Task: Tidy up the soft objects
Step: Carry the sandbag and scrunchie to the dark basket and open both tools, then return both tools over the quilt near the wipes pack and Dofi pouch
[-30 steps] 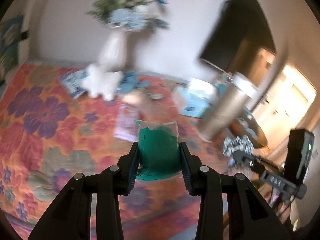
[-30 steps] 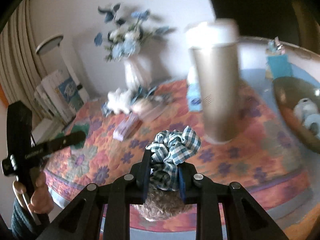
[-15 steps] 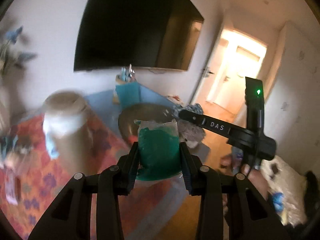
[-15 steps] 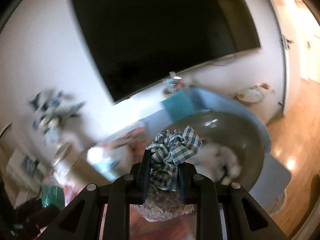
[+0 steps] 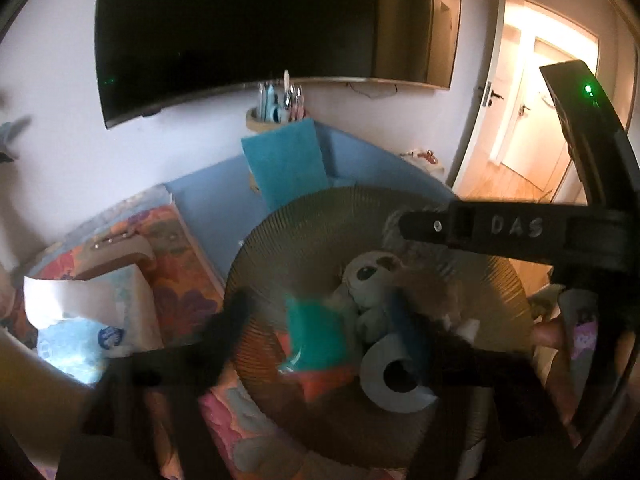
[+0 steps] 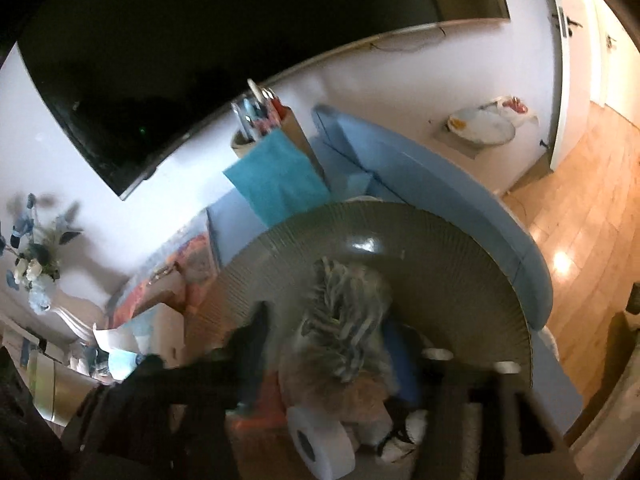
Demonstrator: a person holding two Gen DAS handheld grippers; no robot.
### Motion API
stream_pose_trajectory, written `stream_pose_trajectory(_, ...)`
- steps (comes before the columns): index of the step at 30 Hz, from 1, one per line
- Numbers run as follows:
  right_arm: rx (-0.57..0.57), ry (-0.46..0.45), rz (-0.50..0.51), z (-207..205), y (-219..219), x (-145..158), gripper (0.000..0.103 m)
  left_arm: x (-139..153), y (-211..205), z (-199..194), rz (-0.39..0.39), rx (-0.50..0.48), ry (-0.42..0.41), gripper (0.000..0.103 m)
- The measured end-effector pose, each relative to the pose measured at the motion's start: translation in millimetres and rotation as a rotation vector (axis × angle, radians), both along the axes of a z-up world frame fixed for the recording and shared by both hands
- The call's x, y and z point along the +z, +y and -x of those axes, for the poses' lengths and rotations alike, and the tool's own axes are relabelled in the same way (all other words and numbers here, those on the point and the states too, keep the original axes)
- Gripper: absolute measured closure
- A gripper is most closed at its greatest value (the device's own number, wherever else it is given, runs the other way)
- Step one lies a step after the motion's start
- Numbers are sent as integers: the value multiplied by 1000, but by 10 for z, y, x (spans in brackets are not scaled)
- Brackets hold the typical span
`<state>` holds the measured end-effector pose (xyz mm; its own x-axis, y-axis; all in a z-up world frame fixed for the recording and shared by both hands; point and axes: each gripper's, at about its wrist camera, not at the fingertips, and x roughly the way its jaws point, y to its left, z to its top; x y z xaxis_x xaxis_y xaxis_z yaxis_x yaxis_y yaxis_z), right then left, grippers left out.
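- Since a second ago I've swung both tools off the flowered spread side and over the ribbed bowl (image 5: 304,240); the vase and tall gold cylinder are gone from the left view, and the dark TV (image 5: 256,24) now fills the wall behind.
- Left tool (image 5: 328,332): its jaws were clamped on the green bag (image 5: 316,340) and are now opening wide. The bag is between them, blurred, and looks clear of both pads, over the bowl's near side.
- Right tool (image 6: 340,344): it was clamped on the checked scrunchie (image 6: 344,320) and its jaws are opening. The scrunchie is smeared by motion between them, above the bowl's contents. I can't tell whether a pad touches it.
- Already in the bowl: a grey-green plush toy (image 5: 372,280), a furry tan item (image 5: 432,292), a toilet roll (image 5: 396,380) and something orange at the near rim.
- The right tool's black bar marked "DAS" crosses the far right of the bowl in the left view and blocks that side.
- Around: a teal cloth (image 5: 286,160) and cutlery holder (image 5: 276,112) behind the bowl on the blue desk (image 5: 208,204), a tissue pack (image 5: 84,336) on the flowered spread (image 5: 180,288) at left, an open doorway at right.
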<state>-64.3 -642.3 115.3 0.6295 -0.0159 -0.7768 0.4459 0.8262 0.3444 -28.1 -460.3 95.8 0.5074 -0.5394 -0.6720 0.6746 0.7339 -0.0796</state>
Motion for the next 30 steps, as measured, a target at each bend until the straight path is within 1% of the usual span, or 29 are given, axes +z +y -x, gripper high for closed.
stream_pose_trajectory(2, -5, 0, -26, 58, -47, -22, 41, 10, 51, 68, 28, -24, -2, 16)
stream_pose_trajectory(4, -3, -10, -61, 123, -65, -14, 41, 49, 91, 174, 39, -65, 6, 16)
stream_pose_trajectory(7, 11, -30, -80, 267, -6, 88, 41, 172, 203, 422, 50, -127, -11, 16)
stream_pose_trajectory(10, 42, -46, -37, 404, 171, 241, 41, 303, 391, 606, 54, -153, -61, 16)
stream_pose_trajectory(12, 64, -63, -11, 500, 328, 345, 40, 416, 610, 731, 49, -144, -102, 16)
stream_pose_trajectory(14, 95, -106, 11, 624, 535, 466, 40, 520, 876, 792, 50, -124, -124, 16)
stream_pose_trajectory(18, 164, -218, 50, 847, 1074, 698, 36, 684, 1546, 803, 54, -27, -145, 16)
stream_pose_trajectory(20, 207, -267, 62, 905, 1341, 773, 29, 734, 1979, 750, 64, 44, -148, 16)
stream_pose_trajectory(22, 262, -319, 78, 944, 1687, 842, 23, 758, 2359, 703, 57, 123, -159, 16)
stream_pose_trajectory(23, 298, -345, 88, 954, 1883, 874, 21, 752, 2574, 666, 49, 174, -168, 15)
stream_pose_trajectory(25, 373, -381, 115, 951, 2290, 934, 21, 699, 2953, 575, 27, 270, -181, 15)
stream_pose_trajectory(26, 410, -395, 128, 937, 2483, 952, 19, 658, 3156, 510, 17, 320, -180, 15)
stream_pose_trajectory(27, 460, -409, 143, 905, 2740, 962, 17, 591, 3385, 417, 6, 375, -171, 15)
stream_pose_trajectory(29, 533, -424, 169, 849, 3149, 943, 5, 464, 3683, 257, -5, 453, -153, 15)
stream_pose_trajectory(30, 566, -426, 181, 809, 3331, 920, 4, 400, 3854, 197, -8, 493, -143, 15)
